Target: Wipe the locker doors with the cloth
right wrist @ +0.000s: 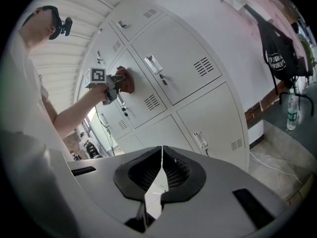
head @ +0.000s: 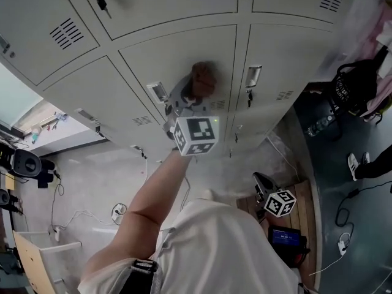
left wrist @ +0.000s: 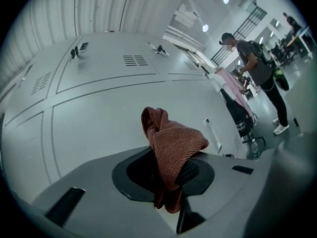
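Note:
A rust-brown cloth (left wrist: 171,145) is bunched between the jaws of my left gripper (left wrist: 171,175), which is shut on it. In the head view the cloth (head: 203,79) is pressed against a grey locker door (head: 184,60) in the middle row, with the left gripper (head: 191,106) held up at arm's length. The right gripper view shows the same cloth (right wrist: 127,79) against that door (right wrist: 136,90). My right gripper (right wrist: 161,150) hangs low beside my body (head: 269,201), shut with nothing between its jaws.
Grey lockers (head: 275,66) with handles, vents and hanging keys (head: 101,3) fill the wall. A black bag (head: 355,84) and a water bottle (right wrist: 292,112) are at the right. A person (left wrist: 255,66) stands further down the row. Cables (head: 79,216) lie on the floor.

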